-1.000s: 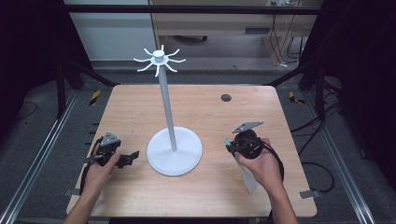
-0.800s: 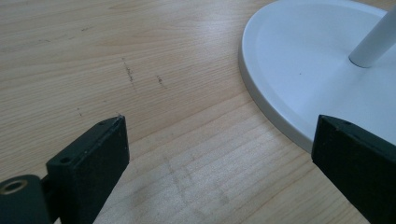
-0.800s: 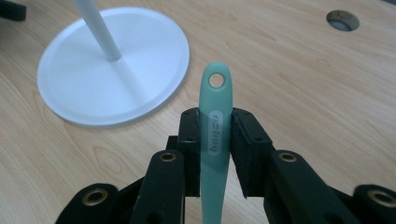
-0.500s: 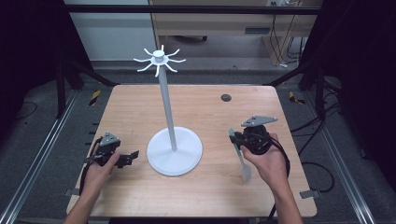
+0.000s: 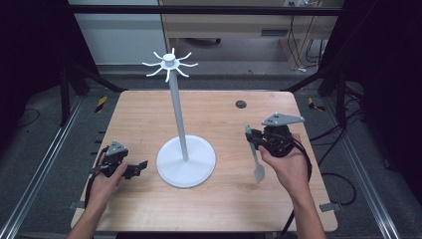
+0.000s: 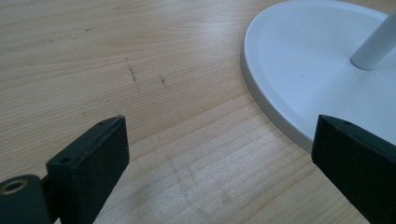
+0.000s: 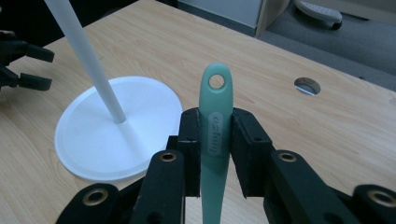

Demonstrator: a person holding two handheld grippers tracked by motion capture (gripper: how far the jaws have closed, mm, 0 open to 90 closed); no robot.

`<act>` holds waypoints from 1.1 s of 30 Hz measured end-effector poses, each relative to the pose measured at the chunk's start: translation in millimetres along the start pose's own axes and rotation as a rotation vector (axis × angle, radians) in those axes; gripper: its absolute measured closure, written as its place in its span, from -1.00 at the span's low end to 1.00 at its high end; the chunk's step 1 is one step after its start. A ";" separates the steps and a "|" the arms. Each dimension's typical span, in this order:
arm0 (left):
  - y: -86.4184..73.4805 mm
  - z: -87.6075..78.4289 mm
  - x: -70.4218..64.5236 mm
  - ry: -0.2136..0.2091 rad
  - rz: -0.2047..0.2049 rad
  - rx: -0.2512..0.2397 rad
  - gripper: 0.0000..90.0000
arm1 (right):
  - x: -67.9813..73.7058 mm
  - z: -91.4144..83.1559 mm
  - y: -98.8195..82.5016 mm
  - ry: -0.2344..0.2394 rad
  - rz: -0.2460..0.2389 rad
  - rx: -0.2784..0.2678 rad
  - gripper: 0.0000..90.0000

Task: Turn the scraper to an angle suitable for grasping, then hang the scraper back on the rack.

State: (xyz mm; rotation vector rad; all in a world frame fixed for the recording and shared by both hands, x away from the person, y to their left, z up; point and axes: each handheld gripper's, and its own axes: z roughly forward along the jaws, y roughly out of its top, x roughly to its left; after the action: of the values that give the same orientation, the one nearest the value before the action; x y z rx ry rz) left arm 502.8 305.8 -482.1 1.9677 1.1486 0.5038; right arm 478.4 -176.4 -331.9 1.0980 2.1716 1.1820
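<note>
spatula [image 7: 214,135] vert, hole end up

A lab or test rig: the wooden table [image 5: 149,119] sits inside a black metal frame [image 5: 74,74], with loose cables [image 5: 338,129] (and a power strip [image 7: 317,8]) on the floor beside it.

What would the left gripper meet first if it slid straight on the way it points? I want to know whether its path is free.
Likely the white stand's round base. The left gripper, jaws open and empty, points low across the table with the base's rim just ahead, toward one jaw's side. Depth is hard to judge.
</note>
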 end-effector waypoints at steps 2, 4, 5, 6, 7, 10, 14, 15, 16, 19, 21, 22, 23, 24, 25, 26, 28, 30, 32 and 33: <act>0.0 -0.1 0.1 0.001 -0.001 0.000 -0.92 | 0.8 -2.7 3.6 -0.004 0.000 -0.015 0.65; 0.0 -0.2 0.0 0.000 0.001 0.001 -0.92 | 1.6 -5.7 7.6 -0.004 -0.003 -0.029 0.65; 0.0 -0.3 -0.1 0.000 0.001 0.001 -0.92 | 2.2 -7.1 9.8 -0.004 -0.006 -0.033 0.65; 0.1 -0.4 -0.2 0.000 0.001 0.000 -0.92 | 3.1 -8.4 11.9 -0.006 -0.007 -0.039 0.65; 0.1 -0.3 -0.3 0.000 0.000 0.000 -0.92 | 3.8 -9.8 14.2 -0.008 -0.012 -0.045 0.65; 0.0 -0.2 -0.1 0.000 0.000 0.000 -0.92 | 6.5 -14.0 20.5 -0.011 -0.018 -0.062 0.65; 0.0 -0.3 0.0 0.002 0.002 0.001 -0.92 | 10.5 -18.2 28.6 -0.016 -0.022 -0.084 0.65; 0.0 -0.3 0.0 0.000 0.000 0.001 -0.92 | 11.3 -19.0 30.7 -0.014 -0.027 -0.091 0.65; 0.0 -0.4 0.1 0.002 0.002 0.001 -0.92 | 12.7 -19.8 32.8 -0.012 -0.025 -0.096 0.65; -0.1 -0.6 0.2 0.002 0.001 0.001 -0.92 | 17.5 -22.8 40.3 -0.005 -0.031 -0.120 0.65; 0.2 -0.6 0.1 0.003 0.000 -0.001 -0.92 | 22.1 -25.5 46.5 -0.001 -0.030 -0.139 0.65; 0.1 -0.5 -0.1 0.001 -0.001 -0.001 -0.92 | 24.3 -27.1 49.8 0.001 -0.038 -0.149 0.65; 0.1 -0.5 0.0 0.002 0.002 0.000 -0.92 | 27.0 -29.0 53.4 0.003 -0.038 -0.159 0.65; 0.1 -0.4 -0.3 0.000 0.000 0.001 -0.92 | 29.4 -30.6 57.1 0.002 -0.042 -0.171 0.65; 0.1 -0.6 -0.3 -0.001 0.000 0.000 -0.92 | 32.1 -32.3 60.8 0.001 -0.039 -0.180 0.65; 0.1 -0.7 -0.3 -0.001 0.000 0.000 -0.92 | 34.2 -33.8 64.5 0.005 -0.044 -0.187 0.65; 0.1 -0.9 -0.1 0.000 -0.001 -0.001 -0.92 | 38.6 -35.9 71.9 0.010 -0.046 -0.205 0.65; 0.2 -0.8 0.1 0.001 -0.003 -0.004 -0.92 | 42.8 -37.4 78.9 0.012 -0.058 -0.213 0.65; 0.2 -0.7 0.0 0.001 -0.003 -0.005 -0.92 | 46.5 -38.5 85.1 0.012 -0.066 -0.221 0.65; 0.2 -0.8 0.0 0.001 -0.004 -0.005 -0.92 | 47.9 -39.1 87.8 0.016 -0.067 -0.225 0.65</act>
State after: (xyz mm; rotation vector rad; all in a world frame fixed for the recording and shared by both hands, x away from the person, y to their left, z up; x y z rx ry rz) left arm 502.4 306.1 -481.5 1.9610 1.1503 0.5053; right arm 461.9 -129.0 -236.9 0.9166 2.0112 1.3693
